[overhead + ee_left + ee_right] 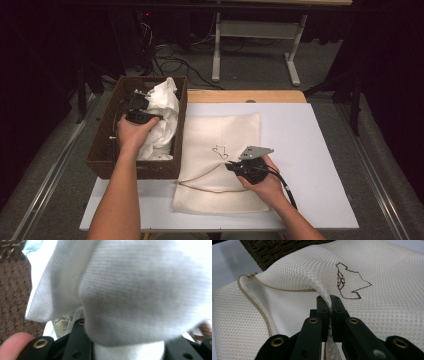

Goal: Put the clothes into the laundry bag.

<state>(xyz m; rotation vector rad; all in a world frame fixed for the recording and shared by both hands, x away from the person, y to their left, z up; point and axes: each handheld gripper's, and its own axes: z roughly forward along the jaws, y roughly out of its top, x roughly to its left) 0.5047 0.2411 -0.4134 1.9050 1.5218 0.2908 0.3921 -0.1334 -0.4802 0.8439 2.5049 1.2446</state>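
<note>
Our left gripper (141,116) clamps a bunched white cloth (162,117) over the brown basket (102,150) at the worktop's (320,150) left edge. Our right gripper (239,166) pinches the top layer of the cream mesh bag (220,130) (zipper edge open), lying flat beside the basket.

Cream mesh bag (387,315) — brown stitched outline, tan zipper; white ribbed cloth (140,290); dark brown woven basket (107,145).

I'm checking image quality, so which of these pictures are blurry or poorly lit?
Left gripper view: the white cloth sits very close, soft and overexposed at top right. Right gripper view: sharp on the mesh bag. High view: table lit, surroundings dark.
</note>
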